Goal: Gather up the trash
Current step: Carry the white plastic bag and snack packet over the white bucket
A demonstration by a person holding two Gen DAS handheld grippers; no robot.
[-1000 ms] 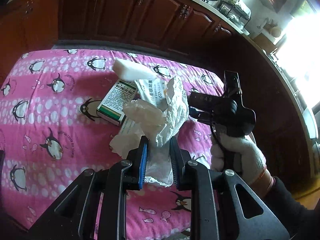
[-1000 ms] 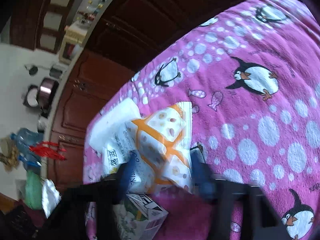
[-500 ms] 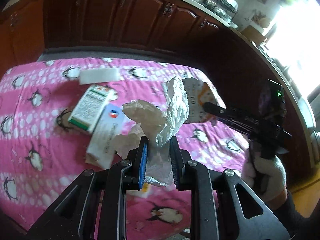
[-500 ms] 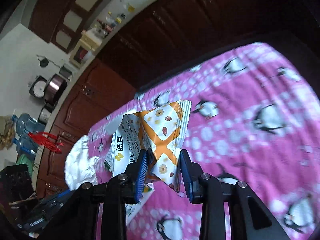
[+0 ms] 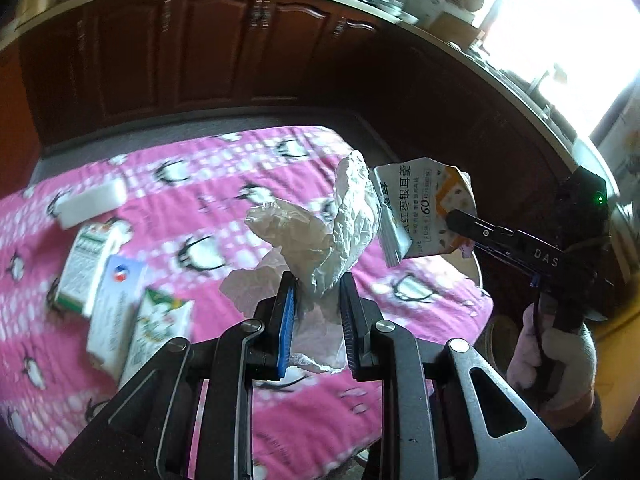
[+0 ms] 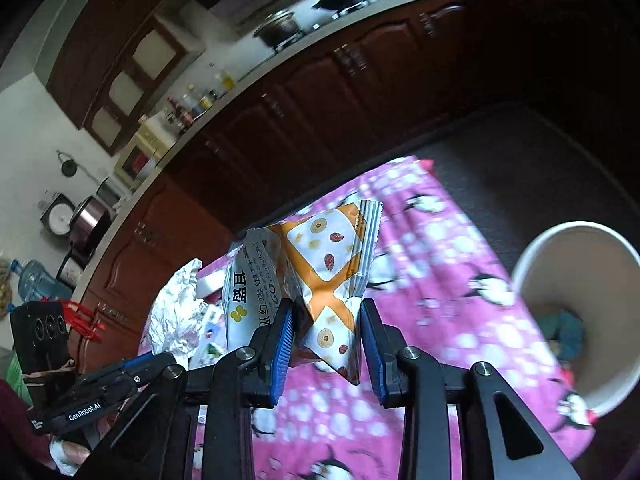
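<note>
In my left tongs [image 5: 316, 300] I hold a crumpled wad of white paper and thin plastic [image 5: 332, 232], pinched at its lower end and standing up above the pink penguin cloth [image 5: 200, 200]. My right tongs [image 6: 326, 344] grip a creased orange-and-white snack wrapper [image 6: 320, 268] printed with dates and rings, upright and clear of the cloth. A green-and-white box [image 5: 86, 268], a white box with a red-and-blue mark [image 5: 114, 308], a green-printed carton [image 5: 158, 328] and a white block [image 5: 94, 202] lie together on the cloth, and a white paper tub [image 6: 576, 312] sits at its edge.

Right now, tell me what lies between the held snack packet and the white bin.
Only bare penguin-print cloth separates the snack packet, clamped in the right gripper, from the white bin, seen in the right wrist view.
</note>
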